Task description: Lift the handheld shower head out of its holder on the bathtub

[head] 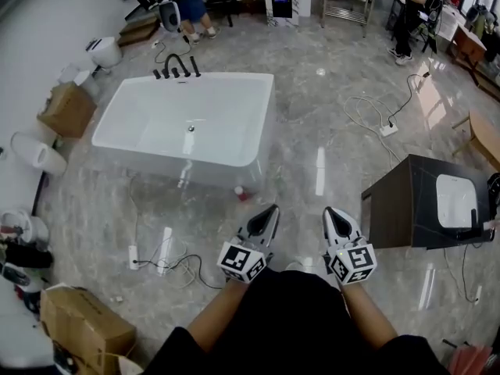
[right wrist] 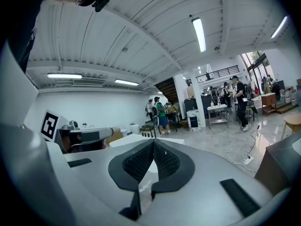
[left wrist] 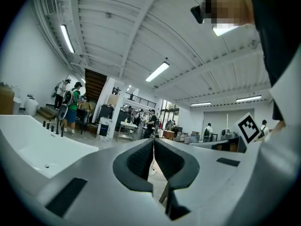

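Taps [head: 176, 67] stand on the bathtub's [head: 156, 161] far rim.

Grey marble floor [head: 328, 162]. On my right, a dark cabinet [head: 394, 209] carries a white basin [head: 455, 200]; beyond it lies a power strip [head: 388, 130] with white cables. On my left, a cardboard box [head: 66, 108], a nearer box [head: 82, 330] and a toilet [head: 104, 51]. Far ahead stands a person in a green shirt [head: 186, 2].
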### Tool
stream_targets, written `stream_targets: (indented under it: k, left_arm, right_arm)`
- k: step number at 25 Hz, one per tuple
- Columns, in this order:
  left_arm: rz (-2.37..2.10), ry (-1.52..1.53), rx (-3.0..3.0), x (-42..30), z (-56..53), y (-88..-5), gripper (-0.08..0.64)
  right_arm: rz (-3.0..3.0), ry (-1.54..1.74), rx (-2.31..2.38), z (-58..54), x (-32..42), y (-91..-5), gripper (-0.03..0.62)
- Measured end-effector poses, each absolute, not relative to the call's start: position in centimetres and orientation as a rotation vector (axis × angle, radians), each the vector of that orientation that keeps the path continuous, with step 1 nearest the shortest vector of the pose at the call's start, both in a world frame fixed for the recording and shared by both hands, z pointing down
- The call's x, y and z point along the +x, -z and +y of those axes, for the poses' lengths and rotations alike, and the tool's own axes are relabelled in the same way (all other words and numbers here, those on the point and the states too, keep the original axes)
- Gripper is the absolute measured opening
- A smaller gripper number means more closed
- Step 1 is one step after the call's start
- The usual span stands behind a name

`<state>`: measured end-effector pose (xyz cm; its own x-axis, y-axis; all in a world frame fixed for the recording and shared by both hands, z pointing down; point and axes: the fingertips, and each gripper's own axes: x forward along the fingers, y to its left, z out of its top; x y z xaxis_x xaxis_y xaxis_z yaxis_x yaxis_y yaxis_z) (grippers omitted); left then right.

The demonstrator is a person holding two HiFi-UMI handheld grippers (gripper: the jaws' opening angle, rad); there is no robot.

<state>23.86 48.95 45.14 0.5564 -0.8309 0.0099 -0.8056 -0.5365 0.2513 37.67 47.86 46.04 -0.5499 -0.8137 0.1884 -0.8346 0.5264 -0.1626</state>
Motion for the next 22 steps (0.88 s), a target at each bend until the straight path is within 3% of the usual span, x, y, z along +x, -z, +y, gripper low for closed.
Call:
stream_targets:
  k: [5, 6, 8, 11, 22]
  left_arm:
    - [-1.356, 0.164, 2.567, 24.2, 48.9, -45.7, 0.009]
    - [-1.361, 0.155, 2.565, 24.2, 48.7, -45.9, 0.029]
    - [-1.376, 0.126, 2.557, 24.1, 48.3, -46.3, 0.092]
    - [-1.391, 0.093, 2.534, 23.8, 47.7, -46.9, 0.152]
    - [-1.452, 0.066, 2.487, 23.1, 46.3, -47.4, 0.199]
  right_arm:
    - [-2.661, -0.346, 1.459, 47.5, 39.0, -46.4, -0.005]
    - [-2.654, -0.354, 1.460, 47.4, 39.3, -46.6, 0.017]
    - [-2.636, -0.386, 1.456, 47.1, 39.9, -47.2, 0.143]
    - [-2.614, -0.422, 1.453, 46.9, 40.6, -48.1, 0.204]
    - [-2.624, -0.427, 1.424, 45.8, 41.4, -48.7, 0.218]
